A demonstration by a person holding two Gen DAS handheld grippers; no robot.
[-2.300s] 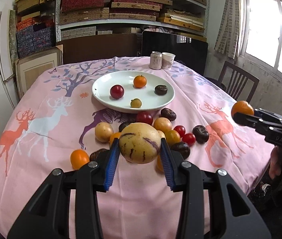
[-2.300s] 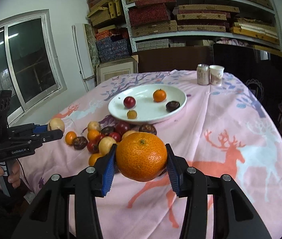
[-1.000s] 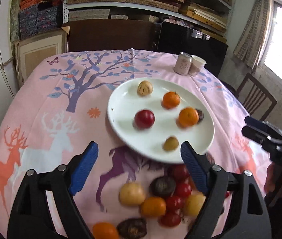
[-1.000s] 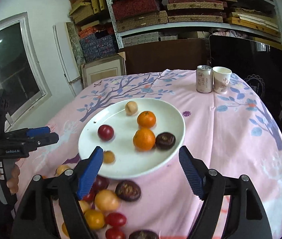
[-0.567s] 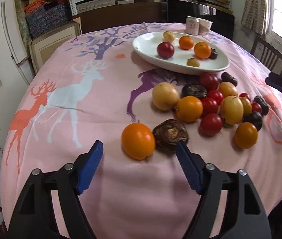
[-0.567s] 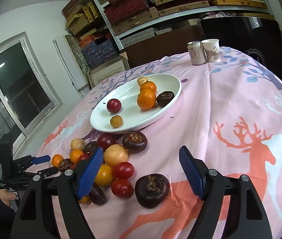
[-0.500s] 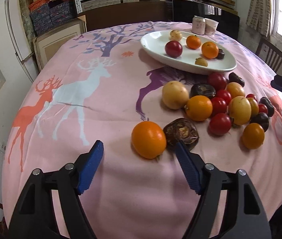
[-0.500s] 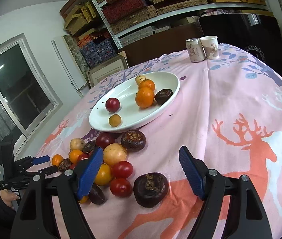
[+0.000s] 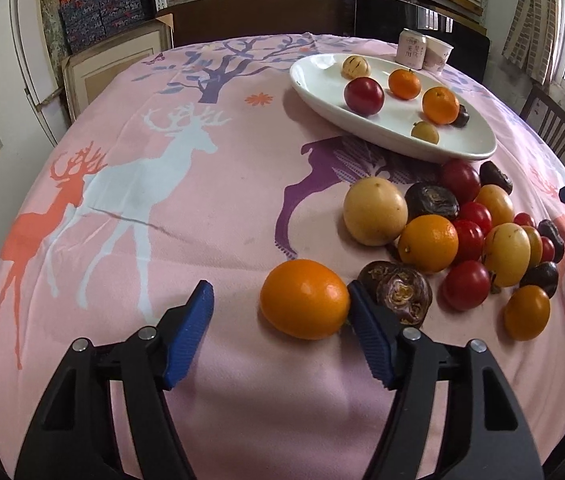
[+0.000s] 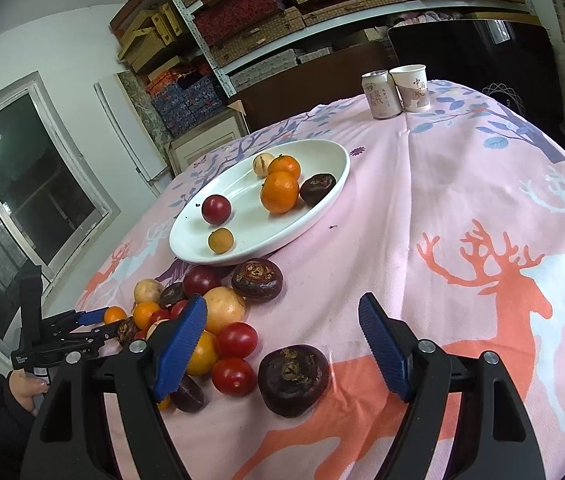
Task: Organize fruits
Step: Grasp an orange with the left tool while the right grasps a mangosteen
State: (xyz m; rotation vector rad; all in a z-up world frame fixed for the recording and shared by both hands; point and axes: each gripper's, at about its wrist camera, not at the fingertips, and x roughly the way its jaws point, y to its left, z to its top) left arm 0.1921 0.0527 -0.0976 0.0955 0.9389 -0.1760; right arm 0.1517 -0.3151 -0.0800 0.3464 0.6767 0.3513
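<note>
Both grippers were carrying fruit a couple of seconds ago, the left a pale striped melon-like fruit and the right a large orange; both of those now lie on the white plate [image 9: 306,76], so each hand has come back down to the loose pile for its next pick. The left gripper [image 9: 280,328] is closing its jaws around an orange fruit [image 9: 304,298] lying on the pink tablecloth [image 9: 202,200]: the fruit sits between the blue pads, touching or almost touching the right-hand pad, while the left-hand pad is still clear of it, so nothing is gripped yet. Just beyond that right-hand pad a dark wrinkled fruit [image 9: 396,298] lies against the orange one and could get nudged as the jaws come in. The right gripper [image 10: 282,332] stands released and wide, with a dark round fruit [image 10: 294,374] lying on the cloth between its pads, nearer the left-hand one and touching neither. Outside that left pad sit red tomatoes [image 10: 236,340] and the rest of the heap. Judging by the pile, most of the sorting is still to do
</note>
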